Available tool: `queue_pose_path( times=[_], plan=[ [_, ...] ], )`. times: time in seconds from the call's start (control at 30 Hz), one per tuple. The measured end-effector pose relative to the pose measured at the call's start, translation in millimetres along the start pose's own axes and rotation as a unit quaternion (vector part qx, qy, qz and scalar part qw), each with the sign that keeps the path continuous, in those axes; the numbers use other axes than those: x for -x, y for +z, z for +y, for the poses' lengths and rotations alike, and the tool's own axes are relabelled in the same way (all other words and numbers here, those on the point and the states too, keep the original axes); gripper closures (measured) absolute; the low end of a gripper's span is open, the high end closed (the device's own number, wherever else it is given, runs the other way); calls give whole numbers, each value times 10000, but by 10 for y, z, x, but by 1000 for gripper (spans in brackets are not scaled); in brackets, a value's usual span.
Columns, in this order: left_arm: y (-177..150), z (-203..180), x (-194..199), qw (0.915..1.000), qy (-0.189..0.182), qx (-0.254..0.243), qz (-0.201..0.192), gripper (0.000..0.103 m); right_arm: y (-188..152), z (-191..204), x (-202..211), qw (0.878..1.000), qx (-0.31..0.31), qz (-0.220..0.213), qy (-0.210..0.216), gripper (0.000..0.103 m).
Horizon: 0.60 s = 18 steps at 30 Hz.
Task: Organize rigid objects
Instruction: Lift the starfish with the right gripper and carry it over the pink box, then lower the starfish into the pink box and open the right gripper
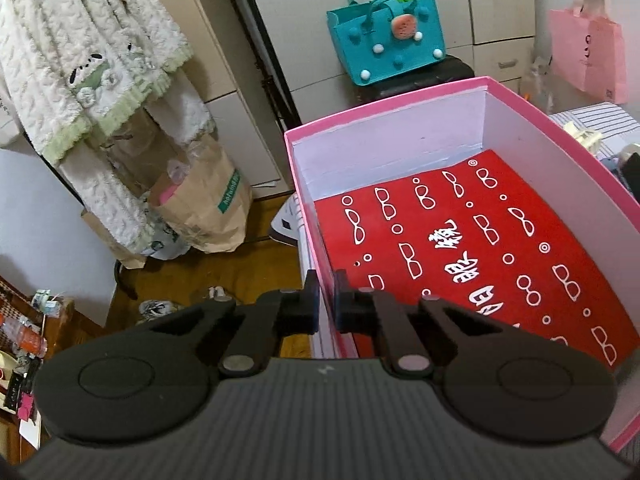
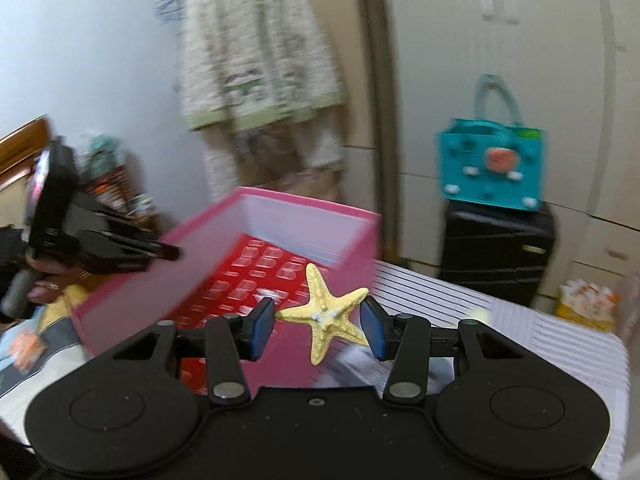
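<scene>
My right gripper (image 2: 318,326) clamps a yellow starfish (image 2: 326,312) by two opposite arm tips, one against each pad, its body in the gap between. It looks light, stiff and knobbly, and I judge those thin tips brittle; a hold nearer the centre would be safer. Just beyond the jaws sits the pink box (image 2: 224,224). My left gripper (image 1: 326,300) is closed on the box's near wall (image 1: 316,280), steadying it.
</scene>
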<state>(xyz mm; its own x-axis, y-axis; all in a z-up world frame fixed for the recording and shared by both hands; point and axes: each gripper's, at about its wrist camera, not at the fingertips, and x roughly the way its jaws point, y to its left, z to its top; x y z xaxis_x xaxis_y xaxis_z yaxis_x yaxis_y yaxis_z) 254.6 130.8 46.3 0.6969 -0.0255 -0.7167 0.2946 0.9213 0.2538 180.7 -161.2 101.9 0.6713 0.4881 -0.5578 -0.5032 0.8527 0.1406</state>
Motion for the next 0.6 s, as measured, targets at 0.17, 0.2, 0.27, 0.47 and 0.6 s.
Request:
queue_pose_path(
  times=[0.17, 0.2, 0.27, 0.47, 0.6],
  plan=[
    [26, 20, -9, 9999, -41, 73, 95, 97, 412, 265, -449, 9952, 267, 630, 700, 50],
    [39, 36, -14, 9998, -68, 114, 135, 97, 484, 304, -556, 9932, 262, 788, 814, 50],
    [58, 60, -22, 9995, -111, 215, 213, 97, 632, 367, -826, 9876, 176, 1177, 1025, 50],
    [54, 105, -15, 9983, -240, 445, 295, 97, 824, 500, -1658, 9713, -7, 2103, 1110, 51],
    [40, 106, -13, 9980, -282, 466, 320, 97, 814, 600, -2089, 9680, 154, 2317, 948, 50]
  ],
)
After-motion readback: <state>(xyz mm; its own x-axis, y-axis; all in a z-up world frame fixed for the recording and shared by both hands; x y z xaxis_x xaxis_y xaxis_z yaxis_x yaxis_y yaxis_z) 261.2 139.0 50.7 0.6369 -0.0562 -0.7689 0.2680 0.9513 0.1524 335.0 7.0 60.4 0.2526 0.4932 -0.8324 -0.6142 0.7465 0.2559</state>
